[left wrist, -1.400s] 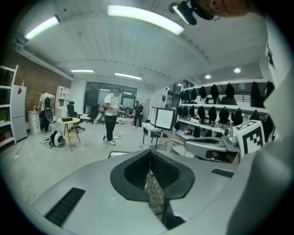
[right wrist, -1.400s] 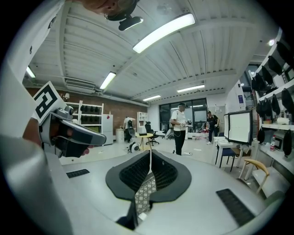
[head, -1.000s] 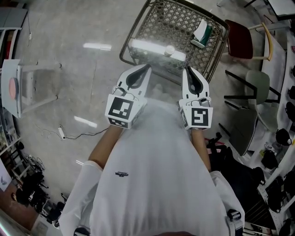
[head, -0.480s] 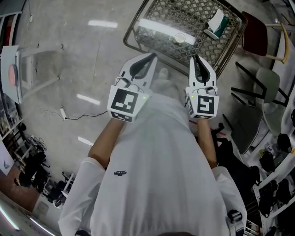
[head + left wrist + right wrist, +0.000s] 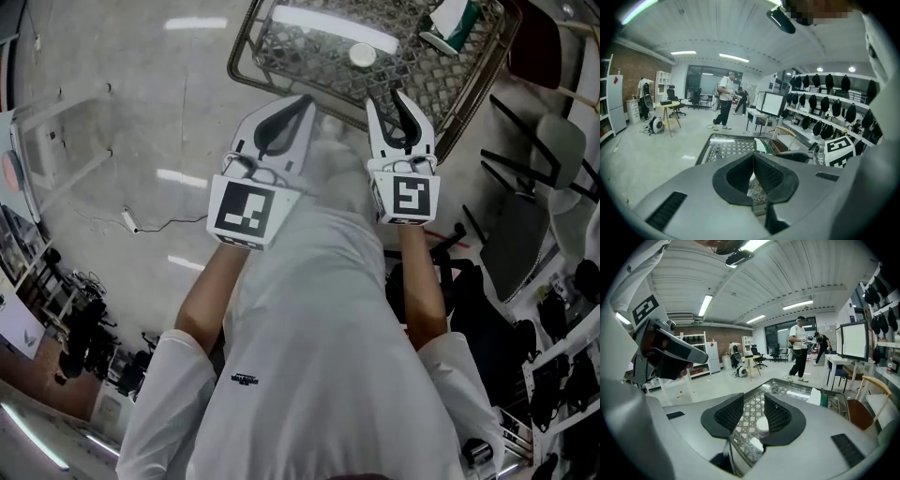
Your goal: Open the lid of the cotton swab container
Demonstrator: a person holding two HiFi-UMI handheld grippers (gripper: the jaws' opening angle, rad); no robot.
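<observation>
The cotton swab container, a small round white tub, stands on the mesh-topped table ahead of me. My left gripper hovers at the table's near edge with its jaws shut on nothing. My right gripper is held just short of the container, slightly to its right, and its jaws are opening. In the right gripper view the container shows through the gap of that gripper, farther off on the table and not touched.
A green and white tissue pack lies at the table's far right. A red chair and a grey chair stand to the right. People stand far across the room. A cable lies on the floor.
Both grippers have moved forward to the table's near edge. The right gripper's jaws have parted from shut. The left jaws stay shut.
</observation>
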